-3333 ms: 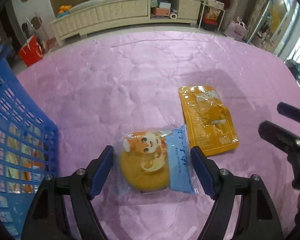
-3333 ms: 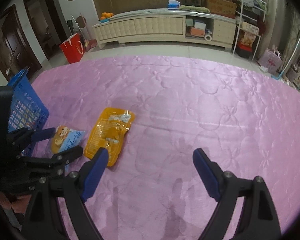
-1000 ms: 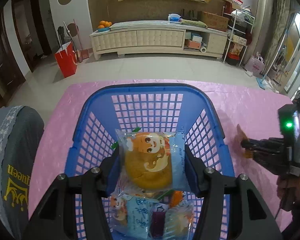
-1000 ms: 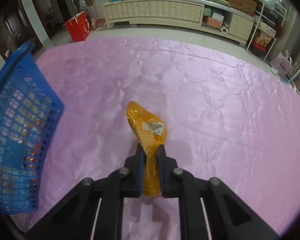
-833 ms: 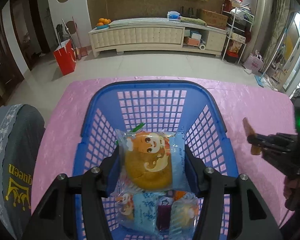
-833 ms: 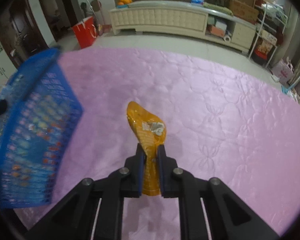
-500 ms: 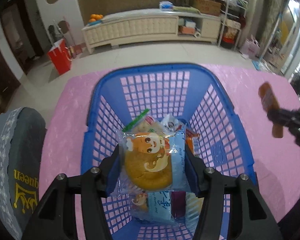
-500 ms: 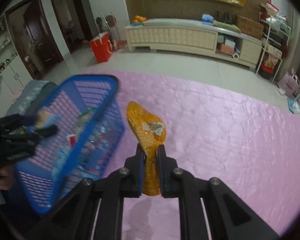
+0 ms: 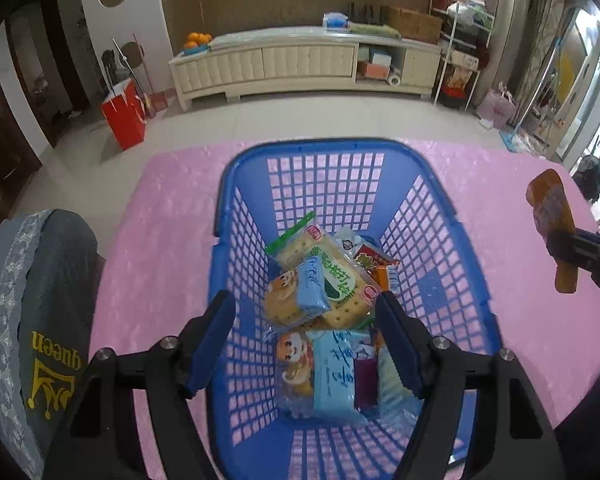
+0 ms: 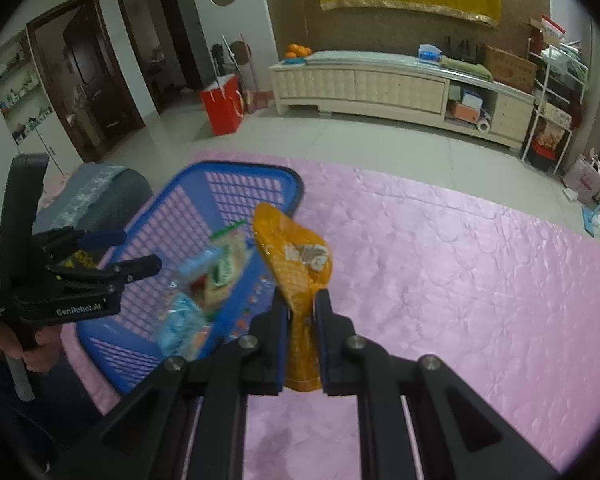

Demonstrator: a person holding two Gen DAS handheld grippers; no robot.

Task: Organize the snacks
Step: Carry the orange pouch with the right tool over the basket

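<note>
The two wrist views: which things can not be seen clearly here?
- Left wrist view: the orange pouch shows edge-on, the right gripper is cut by the frame edge.
- Right wrist view: snacks in the blue basket are motion-blurred.
- Left wrist view: lower packets lie under the cracker pack; print too small.

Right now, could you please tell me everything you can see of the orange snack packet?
The orange snack packet is a flat, glossy plastic pouch with a pale printed label near its top. It stands upright, its upper end bent over, clamped at its lower half by the right tongs, clear of the pink cloth. It is beside the blue basket, not yet in it. The left wrist view shows it edge-on.
</note>
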